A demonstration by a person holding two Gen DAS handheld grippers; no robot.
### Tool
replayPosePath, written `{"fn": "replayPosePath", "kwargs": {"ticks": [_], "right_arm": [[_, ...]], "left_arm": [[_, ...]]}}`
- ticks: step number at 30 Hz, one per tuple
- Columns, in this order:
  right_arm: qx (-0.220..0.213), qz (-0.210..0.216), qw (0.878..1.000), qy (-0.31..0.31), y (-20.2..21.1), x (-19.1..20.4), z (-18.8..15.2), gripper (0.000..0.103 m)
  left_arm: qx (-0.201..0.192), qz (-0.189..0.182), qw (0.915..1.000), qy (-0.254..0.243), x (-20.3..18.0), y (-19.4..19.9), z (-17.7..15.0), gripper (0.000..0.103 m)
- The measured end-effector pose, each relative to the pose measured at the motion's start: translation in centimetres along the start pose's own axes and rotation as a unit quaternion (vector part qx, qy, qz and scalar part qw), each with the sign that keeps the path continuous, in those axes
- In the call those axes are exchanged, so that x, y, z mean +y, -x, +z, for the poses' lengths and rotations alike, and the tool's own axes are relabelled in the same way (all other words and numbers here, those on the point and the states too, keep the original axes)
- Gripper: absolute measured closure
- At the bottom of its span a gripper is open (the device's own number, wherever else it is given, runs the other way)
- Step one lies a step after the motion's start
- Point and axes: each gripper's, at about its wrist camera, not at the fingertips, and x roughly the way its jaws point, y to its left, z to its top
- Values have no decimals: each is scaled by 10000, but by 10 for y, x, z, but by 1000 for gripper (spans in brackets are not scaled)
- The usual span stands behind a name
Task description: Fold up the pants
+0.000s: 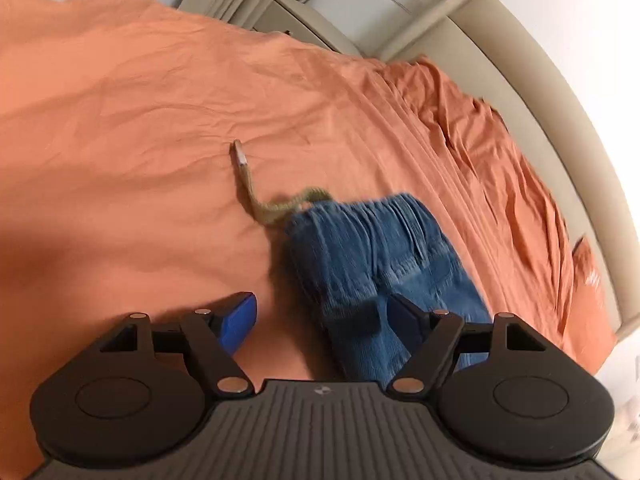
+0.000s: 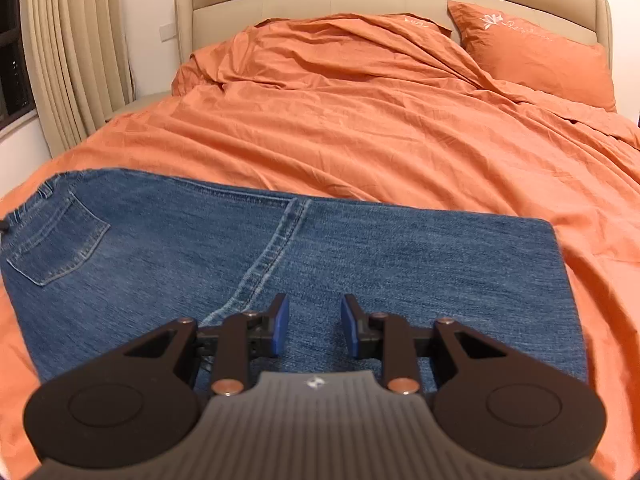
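Blue denim pants (image 2: 320,260) lie flat on the orange bed cover, folded lengthwise, back pocket (image 2: 56,236) at the left. My right gripper (image 2: 314,326) is open and empty just above the denim, near the front edge. In the left wrist view the pants' waist end (image 1: 380,248) lies bunched, with an olive drawstring (image 1: 256,196) trailing onto the cover. My left gripper (image 1: 326,320) is open wide and empty; its right finger (image 1: 406,322) is over the denim, its left finger (image 1: 240,318) over the bare cover.
The orange bed cover (image 2: 360,132) is rumpled toward the beige headboard (image 2: 360,0). An orange pillow (image 2: 540,52) lies at the back right. Beige curtains (image 2: 76,40) and a window stand at the left. The bed's edge runs along the right of the left wrist view (image 1: 592,320).
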Motion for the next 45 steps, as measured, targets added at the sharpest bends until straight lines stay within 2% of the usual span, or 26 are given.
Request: {"fn": "replayPosePath", "kwargs": {"ticks": [4, 7, 10, 11, 16, 19, 22, 25, 26, 28, 30, 33, 39, 42, 45], "right_arm": [[183, 247, 9995, -34, -14, -2, -4, 79], [284, 224, 9993, -36, -21, -3, -7, 79], [275, 286, 9991, -127, -20, -5, -6, 79], [268, 300, 9991, -134, -19, -6, -6, 79], [253, 311, 9990, -197, -16, -12, -7, 79], [187, 310, 9986, -377, -9, -18, -5, 79], [105, 319, 9980, -533, 0, -23, -3, 79], [83, 300, 9971, -689, 9, -28, 1, 79], [68, 320, 9966, -754, 13, -30, 2, 79], [44, 398, 9950, -914, 21, -35, 4, 79], [10, 508, 9930, -1067, 31, -39, 5, 79], [1, 584, 9910, -1207, 45, -46, 7, 79], [97, 656, 9839, -1658, 63, -72, 2, 79], [161, 661, 9818, -1771, 67, -84, -4, 79], [277, 552, 9804, -1871, 64, -94, -11, 78]], "left_arm": [[-56, 51, 10000, -35, -2, -19, 6, 21], [-106, 180, 9998, -6, -1, -29, 8, 36], [7, 280, 9996, 59, -4, -41, 11, 50], [30, 336, 9994, 41, -7, -43, 11, 58], [-1, 564, 9983, 127, -23, -36, 14, 75], [-210, 596, 9977, -248, -46, -16, 16, 79], [-443, 411, 9966, -565, -78, 10, 16, 80], [-709, 272, 9889, -1278, -128, 37, 5, 80], [-806, 250, 9835, -1601, -148, 46, -2, 80], [-1028, 236, 9675, -2299, -189, 60, -24, 80], [-1228, 185, 9449, -3030, -230, 71, -53, 80], [-1388, 183, 9043, -4034, -281, 74, -106, 80], [-1124, 116, 8422, -5272, -340, 46, -224, 80], [-691, 48, 8229, -5640, -346, 25, -280, 79], [24, 68, 8134, -5816, -336, 5, -327, 78]]}}
